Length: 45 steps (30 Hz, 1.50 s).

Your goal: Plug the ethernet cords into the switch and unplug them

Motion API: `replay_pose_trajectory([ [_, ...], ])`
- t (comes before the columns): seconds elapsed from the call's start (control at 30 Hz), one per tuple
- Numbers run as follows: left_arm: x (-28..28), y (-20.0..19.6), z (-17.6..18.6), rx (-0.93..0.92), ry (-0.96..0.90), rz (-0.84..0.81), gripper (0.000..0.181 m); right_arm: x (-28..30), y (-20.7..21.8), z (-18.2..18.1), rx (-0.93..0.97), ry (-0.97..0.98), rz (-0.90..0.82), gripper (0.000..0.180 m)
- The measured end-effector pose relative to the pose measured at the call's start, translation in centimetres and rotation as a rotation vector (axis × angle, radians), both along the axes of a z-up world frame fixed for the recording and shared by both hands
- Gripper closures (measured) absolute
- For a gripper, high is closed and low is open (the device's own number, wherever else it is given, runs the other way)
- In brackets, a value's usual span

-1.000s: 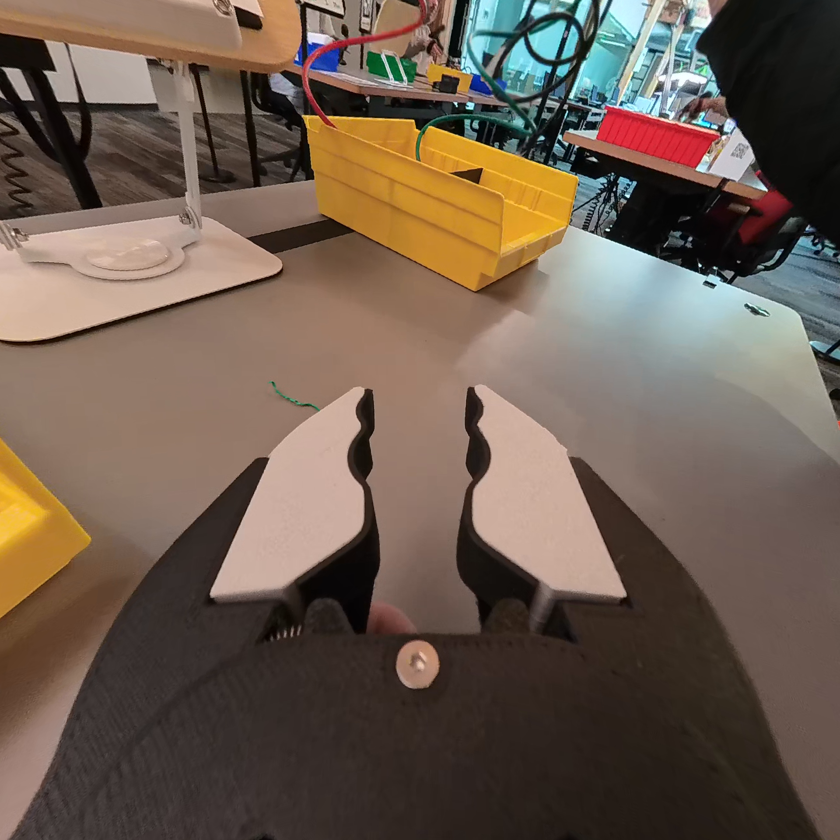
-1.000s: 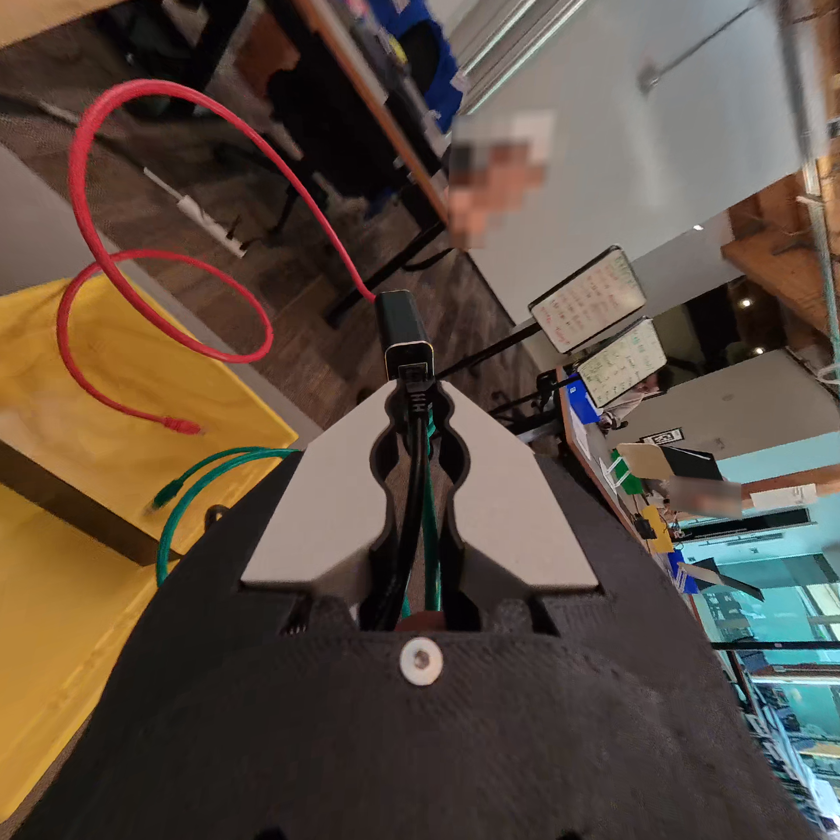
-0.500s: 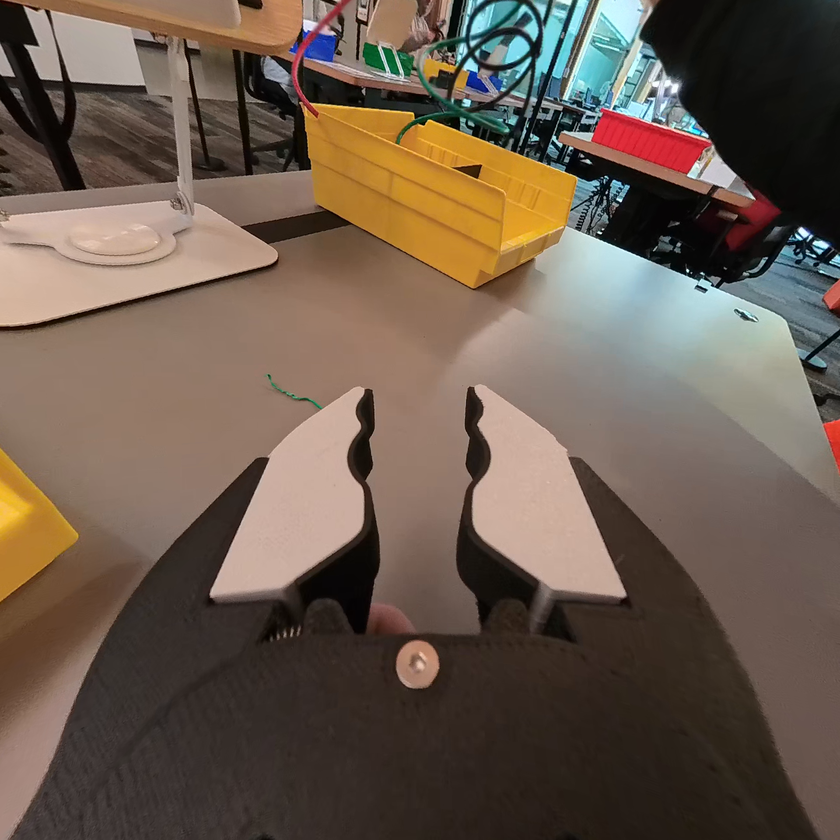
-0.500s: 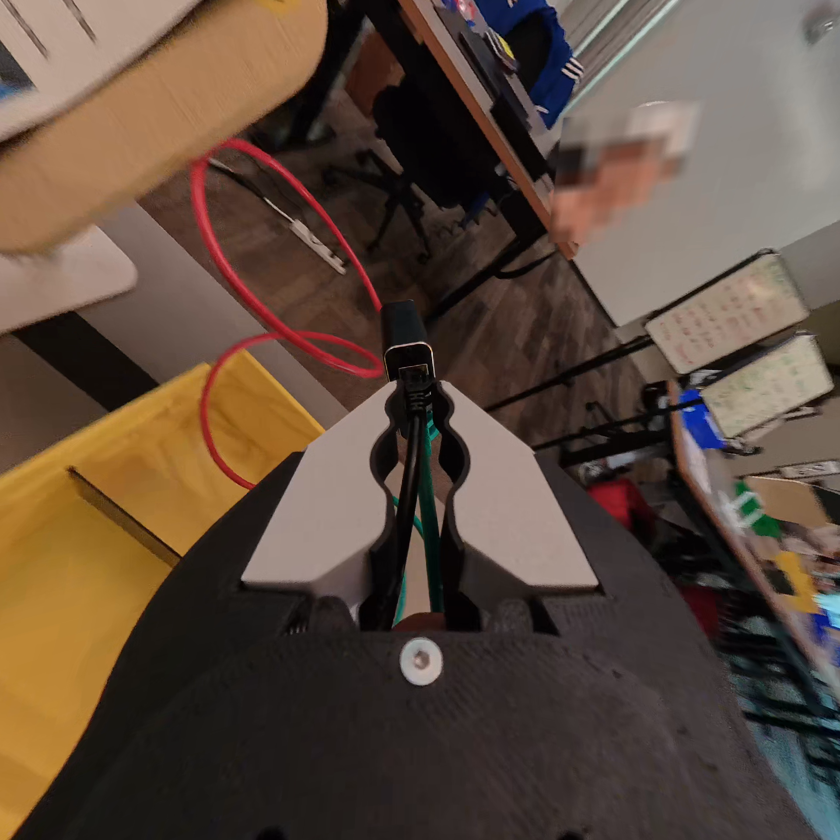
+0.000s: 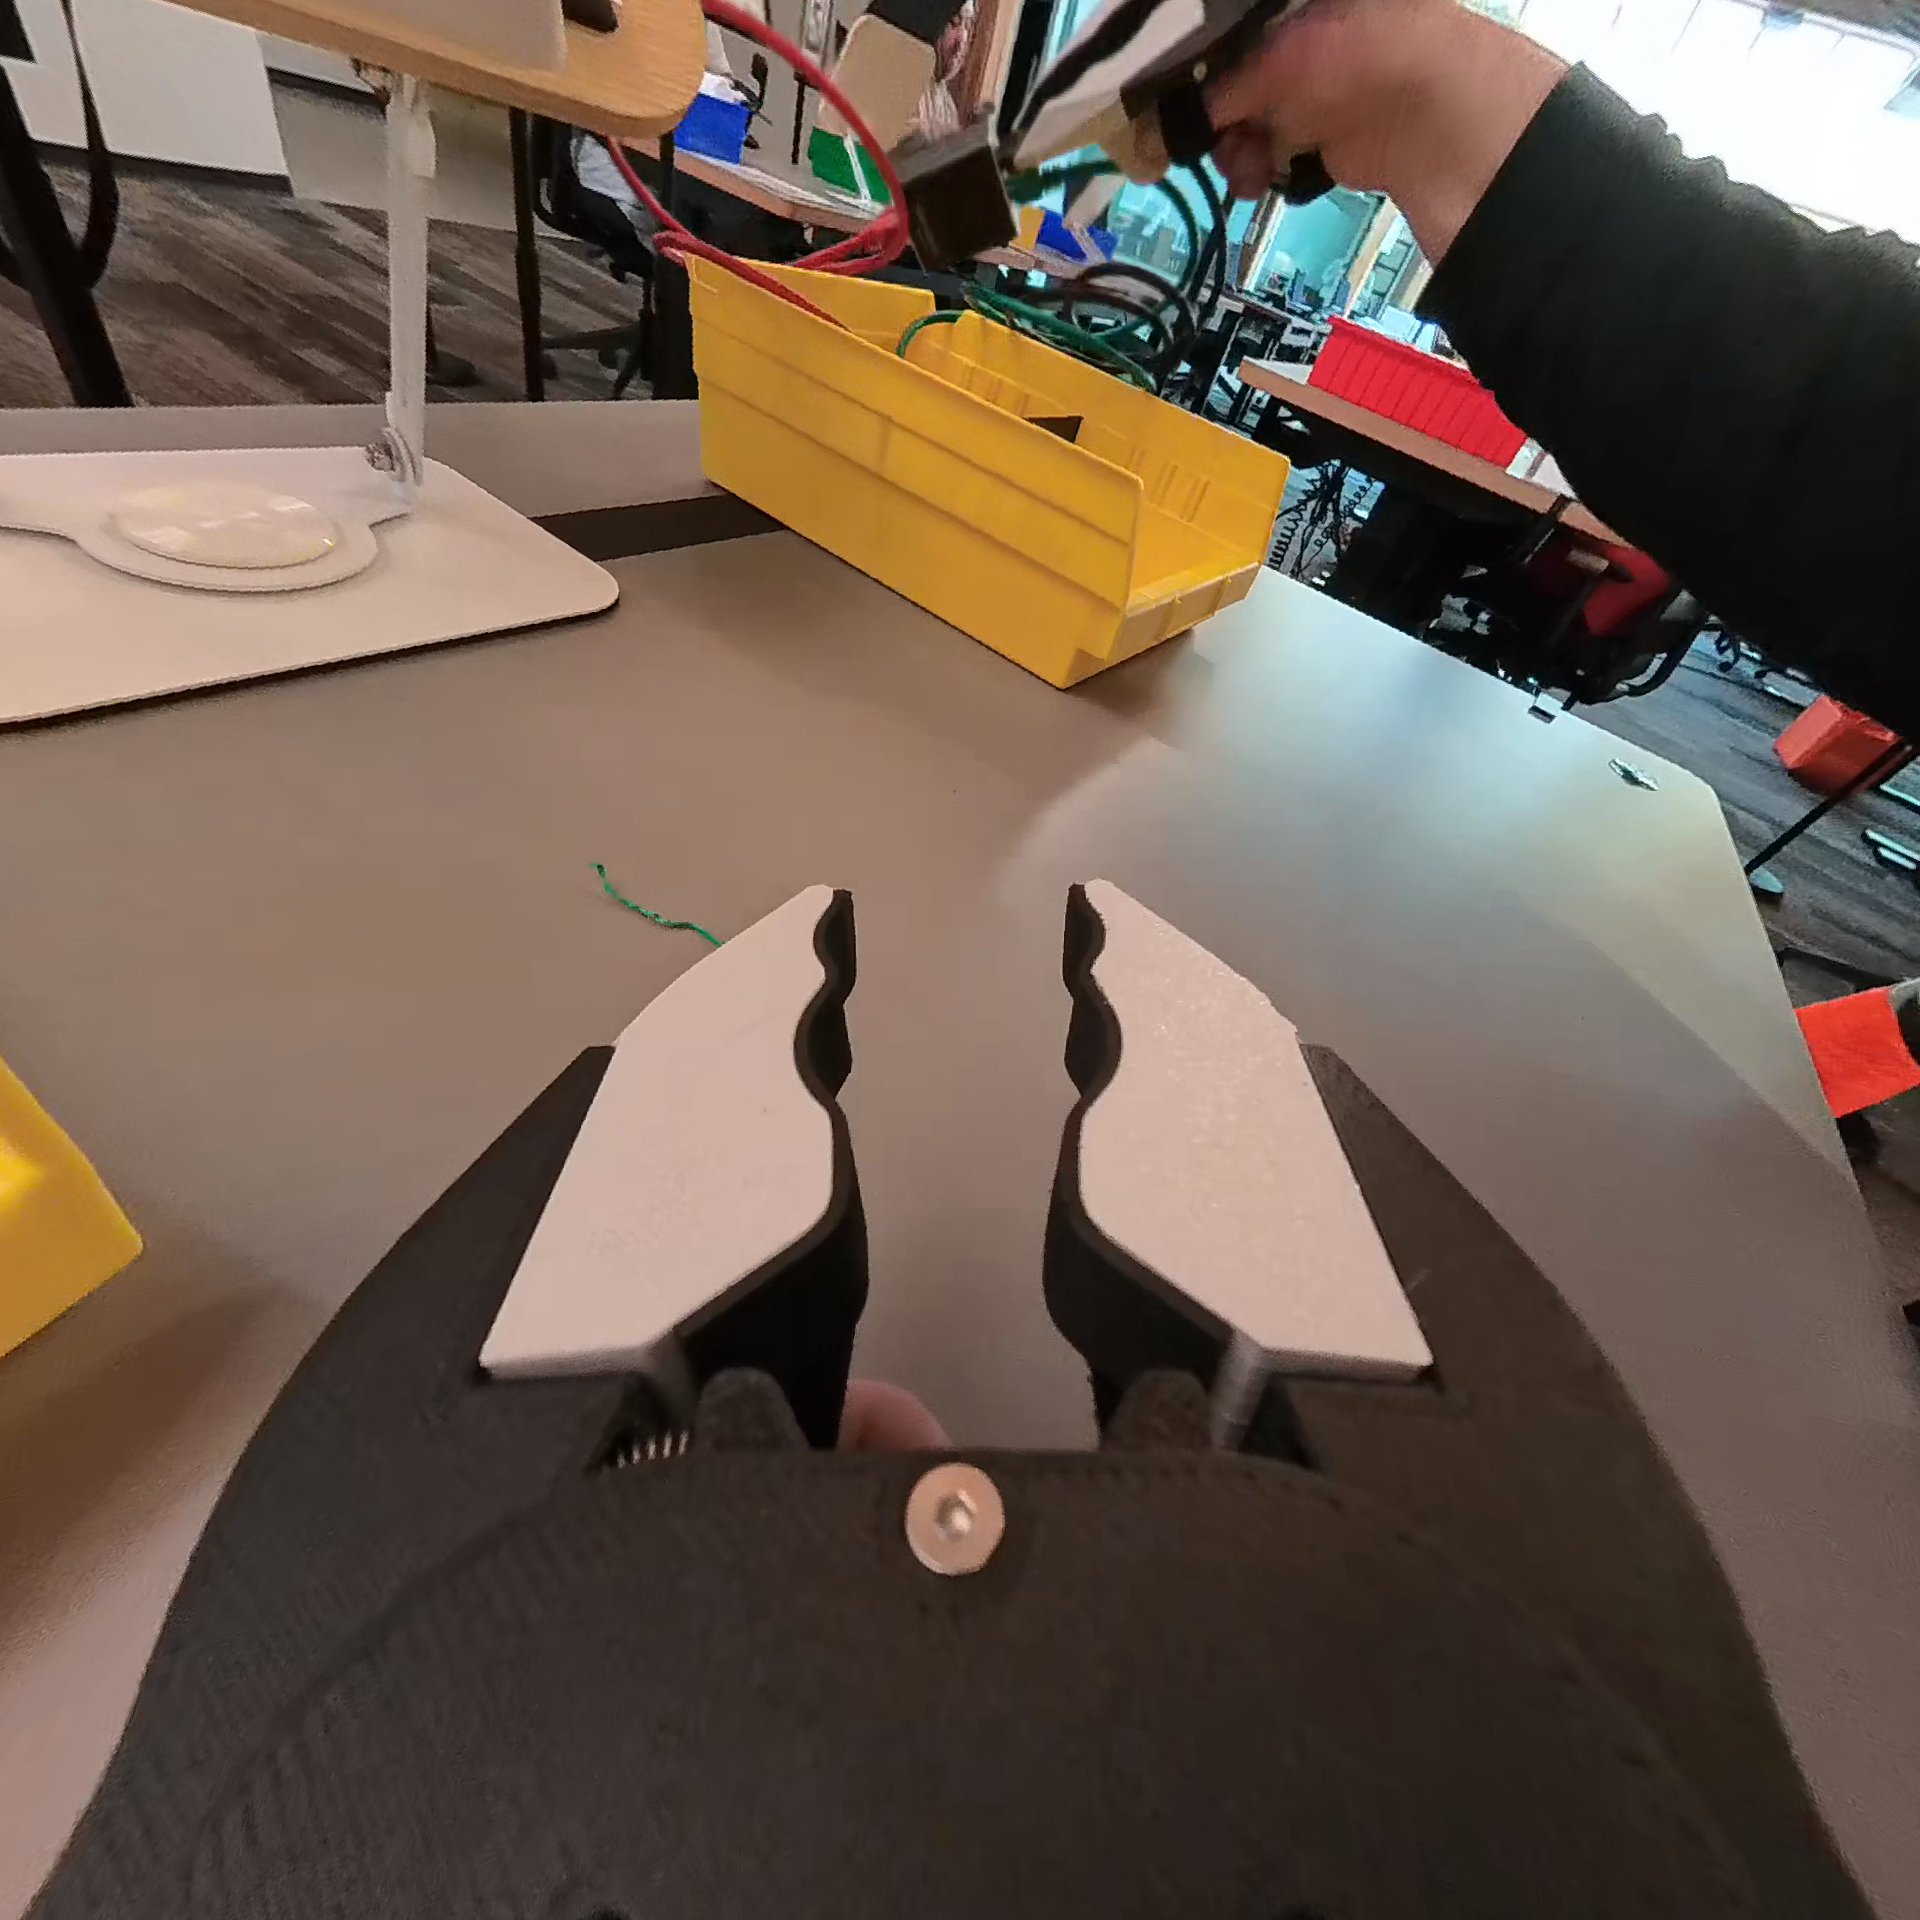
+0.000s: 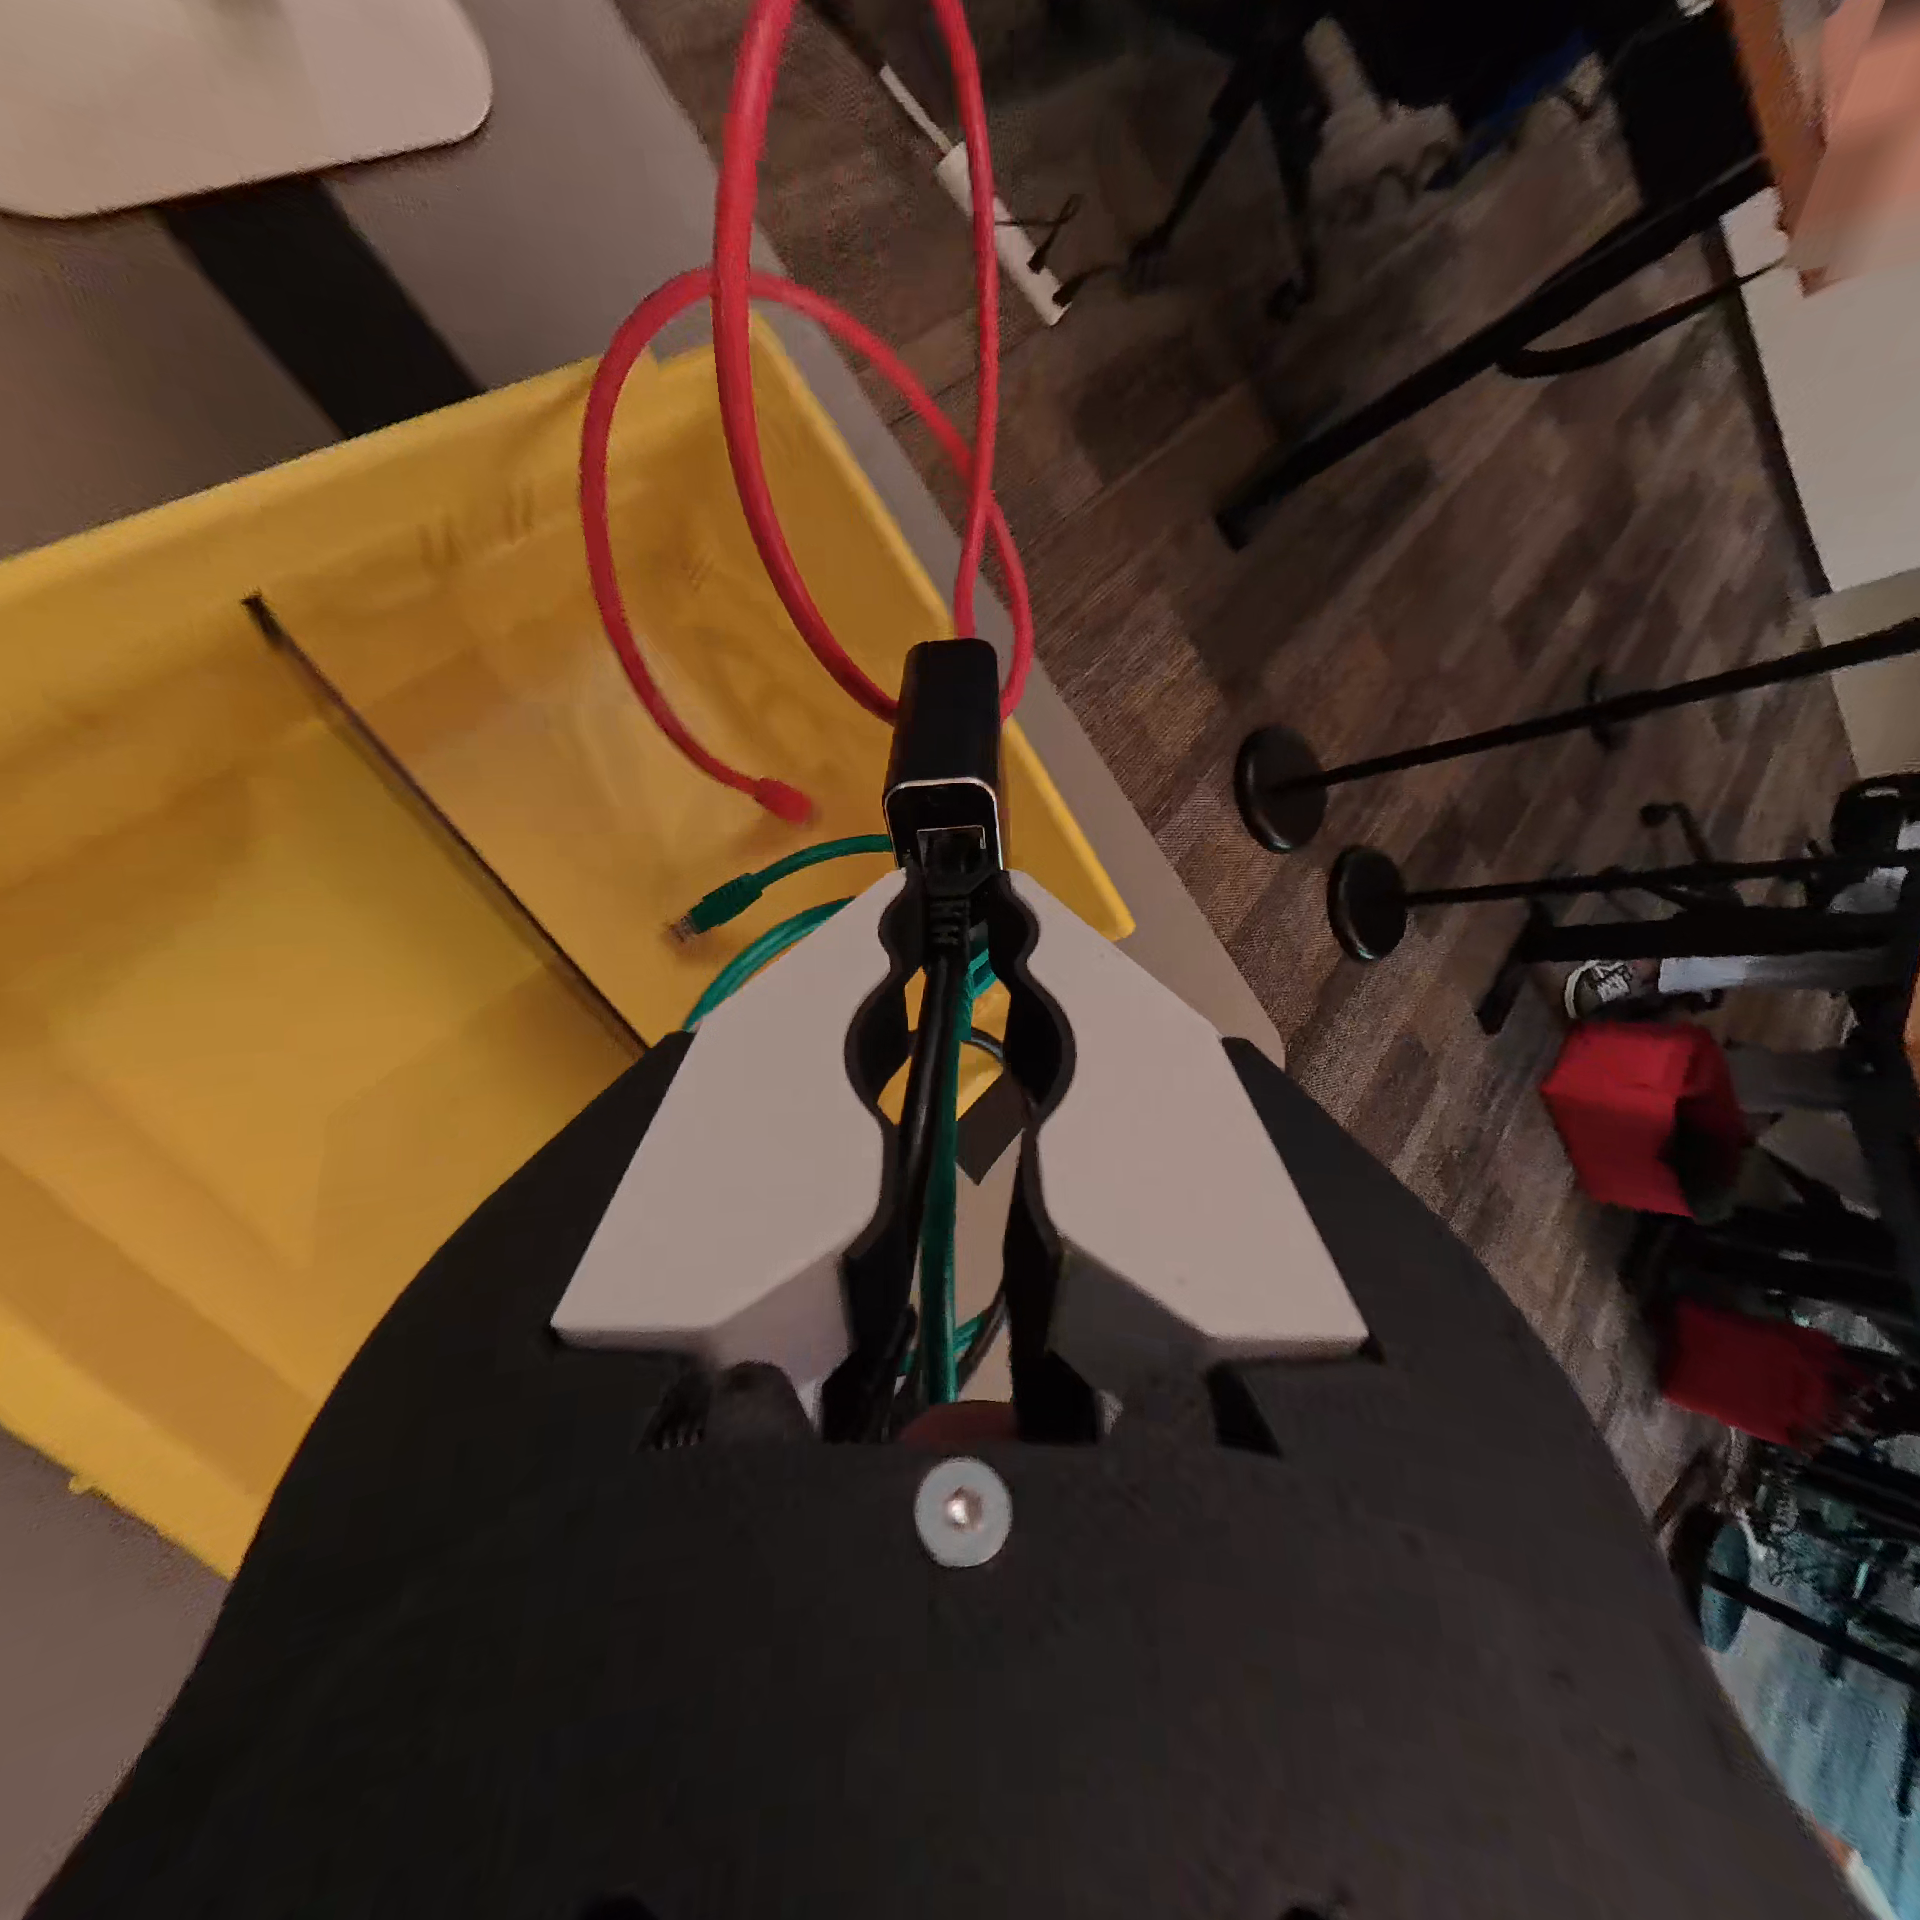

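My left gripper (image 5: pixel 958 914) is open and empty, low over the grey table (image 5: pixel 1299 831). My right gripper (image 6: pixel 948 883) is shut on the plug end of a black ethernet cord (image 6: pixel 928 1049), which sits in a small black switch (image 6: pixel 948 727). The switch hangs in the air above the yellow bin (image 6: pixel 208 935). A red cord (image 6: pixel 748 416) loops from the switch's far end, its free plug down in the bin. A green cord (image 6: pixel 769 894) lies in the bin and also runs between the jaws. In the left wrist view the switch (image 5: pixel 951 197) shows above the bin (image 5: pixel 935 488).
A white stand base (image 5: pixel 260 582) lies at the left of the table. A second yellow bin (image 5: pixel 42 1226) is at the left edge. A green wire scrap (image 5: pixel 644 914) lies ahead of my left fingers. A person's dark sleeve (image 5: pixel 1714 364) reaches in from the right. About 50 centimetres separates my left fingertips from my right.
My right gripper has tipped downward with the switch and now looks down into the yellow bin. The hand and switch have come into the left wrist view. My left gripper stays open.
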State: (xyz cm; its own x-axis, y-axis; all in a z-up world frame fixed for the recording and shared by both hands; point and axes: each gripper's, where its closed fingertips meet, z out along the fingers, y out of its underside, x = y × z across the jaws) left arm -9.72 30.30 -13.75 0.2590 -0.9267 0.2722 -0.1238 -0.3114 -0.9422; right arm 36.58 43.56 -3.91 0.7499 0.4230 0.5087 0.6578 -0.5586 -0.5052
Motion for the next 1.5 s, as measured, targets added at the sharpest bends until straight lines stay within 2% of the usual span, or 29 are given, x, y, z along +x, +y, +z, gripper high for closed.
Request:
replay_pose_trajectory([
  [0.27,0.3,-0.2,-0.2,0.027,0.027,-0.003,0.143,-1.9,-0.9,-4.2,-0.22,-0.187,0.134,0.168],
  [0.33,0.3,-0.2,-0.2,0.018,0.02,-0.001,0.143,-1.8,-1.4,-5.6,-0.317,-0.246,0.152,0.17],
  [0.37,0.3,-0.2,-0.1,0.014,0.018,-0.001,0.143,-2.0,-1.9,-6.7,-0.388,-0.262,0.178,0.18],
  [0.5,0.4,-0.3,-0.2,0.017,0.021,-0.006,0.143,-2.2,-2.2,-9.4,-0.508,-0.312,0.201,0.18],
  [0.6,0.3,-0.3,-0.1,0.017,0.013,-0.004,0.143,-2.8,-2.0,-7.7,-0.455,-0.325,0.208,0.18],
  [0.7,0.3,-0.2,-0.1,-0.003,0.007,-0.011,0.143,-4.0,-2.1,-4.7,-0.341,-0.201,0.194,0.177],
  [0.83,0.6,-0.1,0.0,-0.017,-0.008,-0.018,0.143,-3.5,0.4,-1.3,-0.109,-0.04,0.061,0.18],
  [0.97,0.8,-0.3,0.0,0.004,0.003,-0.022,0.143,0.1,2.1,-3.9,-0.095,-0.208,-0.114,0.18],
  [1.03,0.8,-0.6,0.0,0.011,0.007,-0.025,0.143,0.4,2.4,-6.2,-0.13,-0.213,-0.138,0.18],
  [1.23,0.8,-0.5,-0.1,-0.007,0.005,-0.027,0.143,-2.8,3.2,-8.8,-0.147,-0.2,-0.03,0.18],
  [1.3,0.9,-0.4,-0.1,-0.013,-0.002,-0.025,0.143,-3.3,2.9,-10.7,-0.215,-0.189,-0.026,0.18],
  [1.37,0.9,-0.5,0.0,-0.004,-0.002,-0.026,0.143,-2.5,1.8,-13.1,-0.317,-0.281,-0.025,0.18],
  [1.4,0.8,-0.6,0.0,0.002,-0.001,-0.026,0.143,-2.8,1.5,-12.9,-0.314,-0.328,-0.007,0.18],
  [1.5,0.7,-0.7,0.0,-0.005,-0.003,-0.029,0.143,-6.1,2.0,-8.6,-0.144,-0.203,0.016,0.18],
])
